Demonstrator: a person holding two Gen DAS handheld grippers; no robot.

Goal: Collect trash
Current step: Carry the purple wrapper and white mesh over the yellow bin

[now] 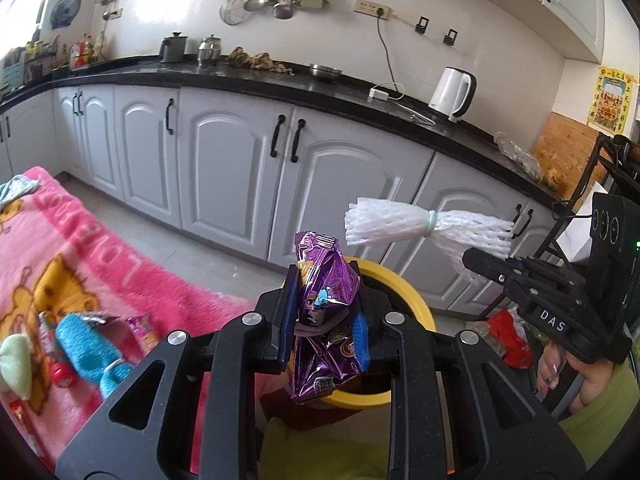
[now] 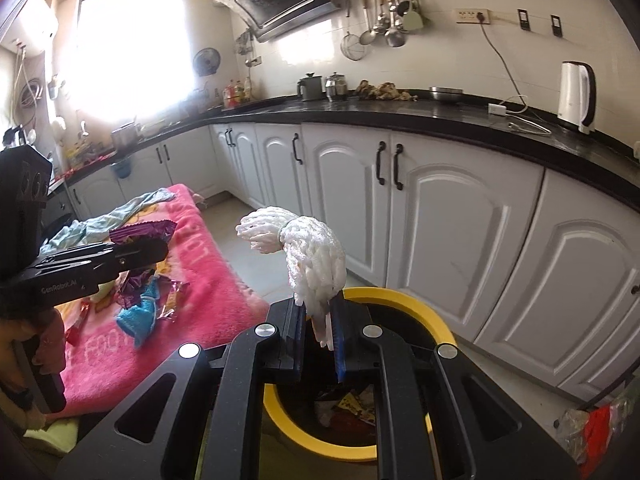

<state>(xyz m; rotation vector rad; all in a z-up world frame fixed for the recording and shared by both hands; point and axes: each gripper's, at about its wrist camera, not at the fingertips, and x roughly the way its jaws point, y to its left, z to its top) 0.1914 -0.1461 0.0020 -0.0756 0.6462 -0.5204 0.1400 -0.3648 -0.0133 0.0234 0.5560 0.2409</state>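
Note:
My left gripper (image 1: 325, 312) is shut on a crumpled purple snack wrapper (image 1: 326, 280), which hangs over the near edge of a yellow-rimmed bin (image 1: 416, 300). From the right wrist view that gripper (image 2: 154, 250) is at the left, over the pink blanket, with the purple wrapper (image 2: 140, 230) in it. My right gripper (image 2: 318, 320) is shut on a white foam fruit net (image 2: 312, 252), tied with a band, and it is above the yellow bin (image 2: 424, 312), which holds some wrappers. In the left wrist view the foam net (image 1: 416, 224) sticks out left from the right gripper (image 1: 480, 262).
A pink cartoon blanket (image 1: 72, 248) at the left carries a blue sock (image 1: 86, 344), a small red bottle (image 1: 58, 364) and more wrappers (image 2: 168, 296). White cabinets (image 2: 440, 216) under a black counter run behind the bin. A red and clear bag (image 1: 512, 336) lies right of it.

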